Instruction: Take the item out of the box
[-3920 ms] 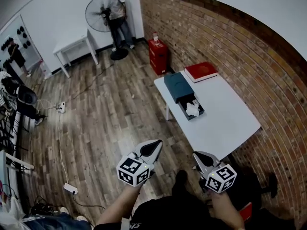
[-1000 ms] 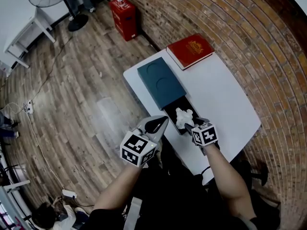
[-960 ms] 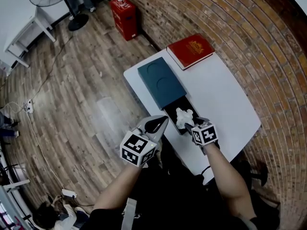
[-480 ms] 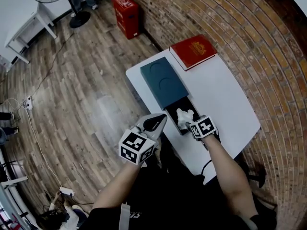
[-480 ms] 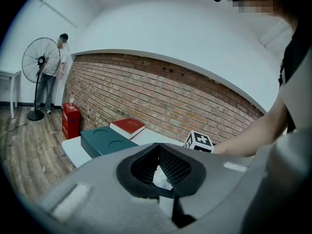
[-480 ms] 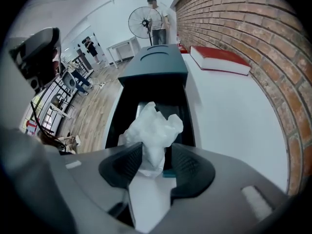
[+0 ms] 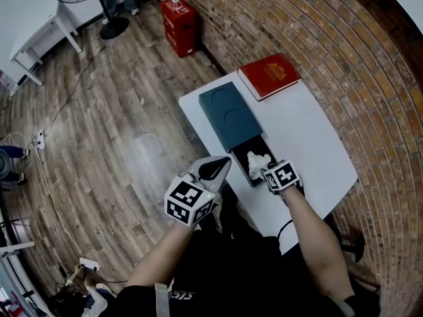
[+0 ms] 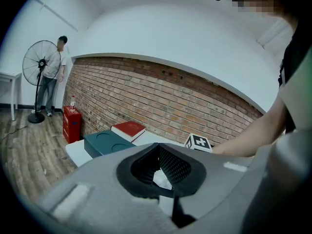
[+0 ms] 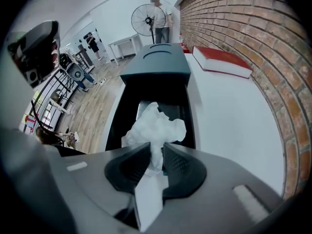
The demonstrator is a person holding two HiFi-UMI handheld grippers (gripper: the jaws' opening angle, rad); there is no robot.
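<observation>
A teal box [image 7: 228,114] lies on the white table [image 7: 310,144], its black drawer [image 7: 261,152] pulled out toward me. A crumpled white paper wad [image 7: 254,161] sits in the drawer. My right gripper [image 7: 264,170] reaches into the drawer's near end. In the right gripper view its jaws [image 9: 156,152] are closing, and the pads pinch the lower stem of the wad [image 9: 156,126], whose top bulges above them. My left gripper [image 7: 213,169] hangs off the table's left edge, beside the drawer. It stands open [image 8: 160,165] with nothing held.
A red book [image 7: 269,74] lies on the table beyond the box, against the brick wall [image 7: 344,51]. A red case [image 7: 180,15] stands on the wooden floor by the wall. A standing fan [image 9: 146,18] and a person [image 9: 160,13] are far back.
My right gripper has moved forward into the drawer and its jaws have closed in on the white wad. The left gripper has hardly moved.
</observation>
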